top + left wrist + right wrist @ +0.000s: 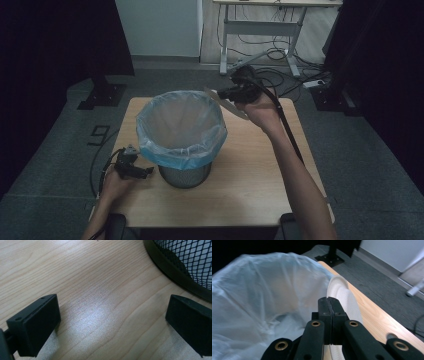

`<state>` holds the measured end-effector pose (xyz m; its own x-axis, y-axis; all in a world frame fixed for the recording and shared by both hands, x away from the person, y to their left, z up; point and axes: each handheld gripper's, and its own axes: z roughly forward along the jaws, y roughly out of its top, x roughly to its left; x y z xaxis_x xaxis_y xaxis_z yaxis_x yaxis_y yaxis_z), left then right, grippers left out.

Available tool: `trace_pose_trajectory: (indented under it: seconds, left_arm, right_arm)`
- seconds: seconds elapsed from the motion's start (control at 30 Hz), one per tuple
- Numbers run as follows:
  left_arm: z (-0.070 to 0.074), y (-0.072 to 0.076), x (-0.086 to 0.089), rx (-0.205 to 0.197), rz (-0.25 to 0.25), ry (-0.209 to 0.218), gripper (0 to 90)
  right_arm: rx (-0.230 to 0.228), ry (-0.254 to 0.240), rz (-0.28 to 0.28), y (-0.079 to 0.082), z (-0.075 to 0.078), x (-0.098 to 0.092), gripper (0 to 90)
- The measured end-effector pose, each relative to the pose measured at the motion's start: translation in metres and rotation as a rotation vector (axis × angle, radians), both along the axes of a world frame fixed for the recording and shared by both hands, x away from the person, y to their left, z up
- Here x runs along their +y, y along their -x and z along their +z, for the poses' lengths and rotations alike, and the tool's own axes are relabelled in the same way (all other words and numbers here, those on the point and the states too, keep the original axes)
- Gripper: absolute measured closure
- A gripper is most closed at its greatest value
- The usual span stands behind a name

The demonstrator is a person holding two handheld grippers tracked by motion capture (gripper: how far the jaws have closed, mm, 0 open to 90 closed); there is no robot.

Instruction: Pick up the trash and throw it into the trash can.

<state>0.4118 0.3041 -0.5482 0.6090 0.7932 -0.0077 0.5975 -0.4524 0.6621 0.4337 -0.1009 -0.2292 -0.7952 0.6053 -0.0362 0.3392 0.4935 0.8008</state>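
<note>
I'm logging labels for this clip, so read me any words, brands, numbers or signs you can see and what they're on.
None to read: no lettering shows on the bin, its liner, the paper plate, the table, or either hand-held gripper, left or right.

Our left hand (116, 182) rests low near the front-left edge of the surface (250, 170), holding the left gripper (142, 172) with its jaws spread wide apart and nothing between them, just above the wood. Our right arm (295, 170) reaches forward and up, the wrist raised, with the right hand (257, 107) carrying the right gripper (227, 92). Its jaws are pressed together, pinching a thin white plate (342, 293) on edge.
</note>
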Motion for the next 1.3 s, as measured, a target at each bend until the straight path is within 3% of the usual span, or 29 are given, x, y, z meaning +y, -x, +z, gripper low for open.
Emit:
trace_pose_trajectory:
  seconds: [0.2, 0.33, 0.57, 0.9, 1.07, 1.1, 1.13, 1.17, 1.23, 1.27, 1.3]
  left_arm:
    - [0.000, 0.000, 0.000, 0.000, 0.000, 0.000, 0.0]
    - [0.000, 0.000, 0.000, 0.000, 0.000, 0.000, 0.0]
    - [0.000, 0.000, 0.000, 0.000, 0.000, 0.001, 0.0]
    - [0.000, 0.000, 0.000, 0.000, 0.000, 0.001, 0.0]
    - [0.000, 0.000, 0.000, 0.000, 0.000, 0.001, 0.0]
    - [0.000, 0.000, 0.000, 0.000, 0.000, 0.000, 0.0]
    - [0.000, 0.000, 0.000, 0.000, 0.000, 0.001, 0.0]
    - [0.000, 0.000, 0.000, 0.000, 0.000, 0.001, 0.0]
    - [0.000, 0.000, 0.000, 0.001, -0.001, 0.000, 0.0]
    - [0.000, 0.000, 0.000, 0.001, -0.001, 0.000, 0.0]
    - [0.000, 0.000, 0.000, 0.001, 0.000, 0.000, 0.0]
  right_arm:
    - [0.004, 0.017, 0.082, 0.006, 0.000, 0.040, 89.1]
    - [0.016, 0.024, 0.115, 0.007, -0.004, 0.056, 89.0]
    - [0.058, 0.056, 0.186, 0.007, -0.021, 0.094, 88.1]
    - [0.130, 0.106, 0.257, 0.006, -0.048, 0.130, 86.4]
    - [0.165, 0.130, 0.277, 0.004, -0.056, 0.137, 83.2]
    - [0.163, 0.129, 0.277, 0.003, -0.057, 0.138, 66.0]
    - [0.149, 0.122, 0.270, 0.003, -0.057, 0.137, 58.7]
    - [0.149, 0.122, 0.270, 0.003, -0.057, 0.137, 58.7]
    - [0.134, 0.098, 0.256, 0.001, -0.054, 0.133, 41.9]
    - [0.134, 0.098, 0.256, 0.001, -0.054, 0.133, 41.9]
    - [0.127, 0.085, 0.247, -0.001, -0.052, 0.129, 35.4]
